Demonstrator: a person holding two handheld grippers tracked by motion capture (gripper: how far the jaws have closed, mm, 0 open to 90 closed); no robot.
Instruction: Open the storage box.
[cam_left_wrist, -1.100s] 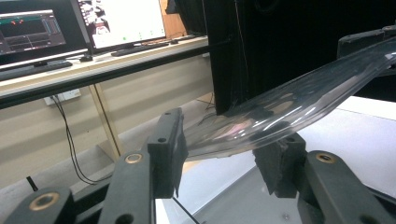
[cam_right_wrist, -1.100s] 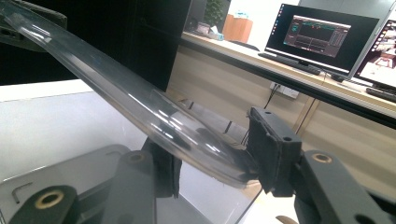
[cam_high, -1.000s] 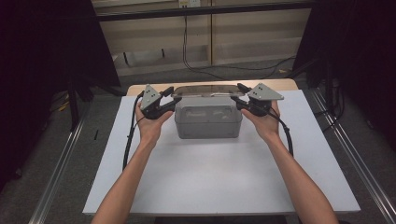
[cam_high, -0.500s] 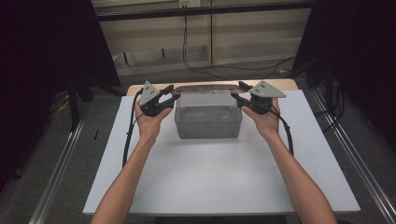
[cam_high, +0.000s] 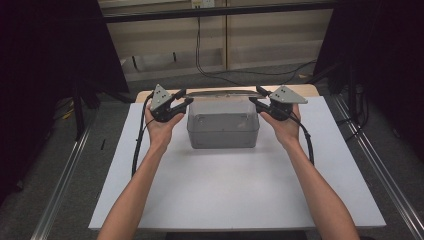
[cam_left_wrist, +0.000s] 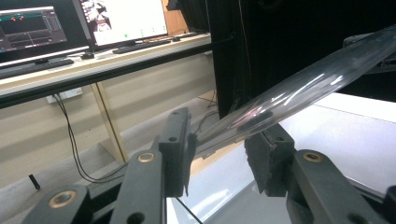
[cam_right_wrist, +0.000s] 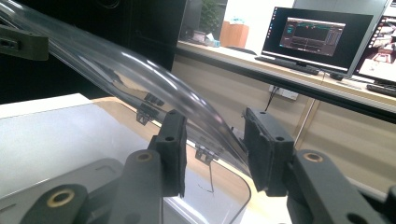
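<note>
Clear lid raised over box, held at both ends.

Left gripper (cam_high: 183, 100) and right gripper (cam_high: 256, 98), jaws just closing, each clamp an end edge of the transparent curved plastic lid (cam_high: 220, 93), above the clear rectangular plastic box (cam_high: 223, 131) on the white worktop (cam_high: 225, 195); open surface all round.

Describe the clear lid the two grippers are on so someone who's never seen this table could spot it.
On the white table, find the clear plastic box near the far edge. The lid is the thin clear sheet at the box's far rim, between the left gripper and right gripper; unlike the box, it's flat.
</note>
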